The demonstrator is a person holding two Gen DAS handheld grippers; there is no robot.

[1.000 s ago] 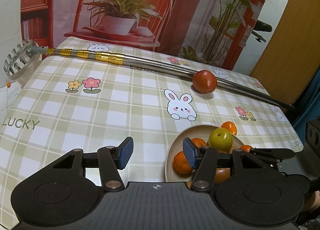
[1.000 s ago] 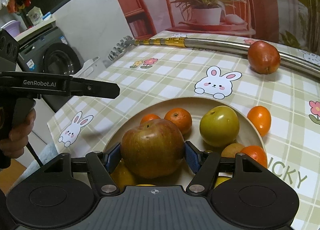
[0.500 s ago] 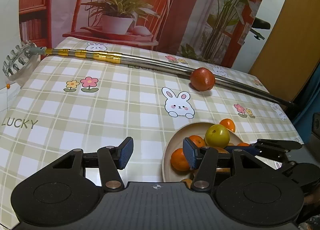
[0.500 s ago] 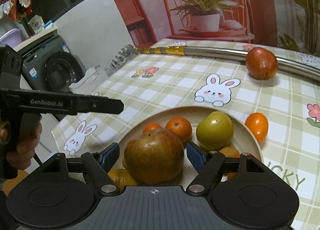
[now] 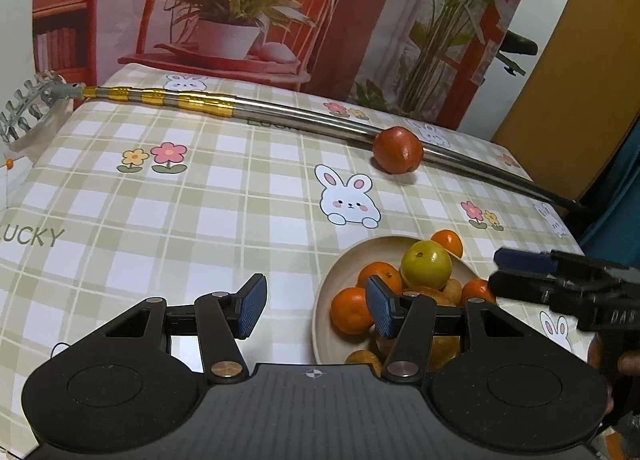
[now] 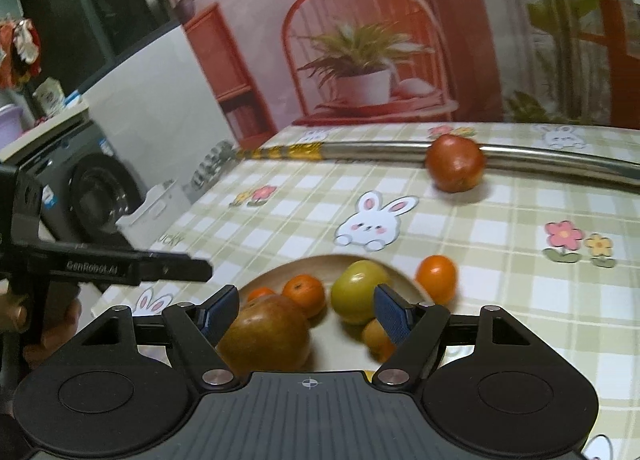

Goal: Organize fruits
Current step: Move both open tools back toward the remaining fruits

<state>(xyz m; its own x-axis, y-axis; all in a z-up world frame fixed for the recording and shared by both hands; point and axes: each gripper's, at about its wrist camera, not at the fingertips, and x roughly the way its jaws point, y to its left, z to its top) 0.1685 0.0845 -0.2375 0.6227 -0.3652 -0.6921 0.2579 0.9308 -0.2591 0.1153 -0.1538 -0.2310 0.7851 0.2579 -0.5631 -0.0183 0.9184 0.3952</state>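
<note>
1. Two fruits lie outside the plate [image 6: 280, 272], which sits close to the table's near edge: a loose mandarin [image 6: 436, 274] on the tablecloth just beside the plate's far rim, and a red apple [image 6: 454, 163] toward the table's far edge, touching the metal pole [image 6: 540, 157].
2. Check the tool state. The right gripper [image 6: 306, 310] has just been opening. Its blue pads stand clear of the russet apple [image 6: 264, 336], which rests in the plate low between the jaws, close to the left pad. The left gripper [image 5: 316, 310] hangs part-open and empty over the tablecloth beside the plate's left rim.
3. Judge the step in hand as the release of the russet apple and the retreat from the plate.
4. Draw the right gripper straight up and back along its own line. A sideways sweep is likely to catch the russet apple with the left pad, or the green fruit [image 6: 356, 286] and the small orange fruit under the right pad.
5. Confirm that the russet apple sits steady before moving off. It leans among mandarins [image 6: 304, 294] and may roll.
6. Take the loose mandarin next, as the nearer target. Keep the jaws wide, straddle it from above, and close gently, since the skin is soft.
7. Approach the red apple from the near side. The pole blocks the far side and also stops the apple rolling away.
8. Set each fruit into the bare part of the plate, toward its left rim, not on top of the pile.
9. Hold the left gripper clear of the plate while the right one works.
</note>
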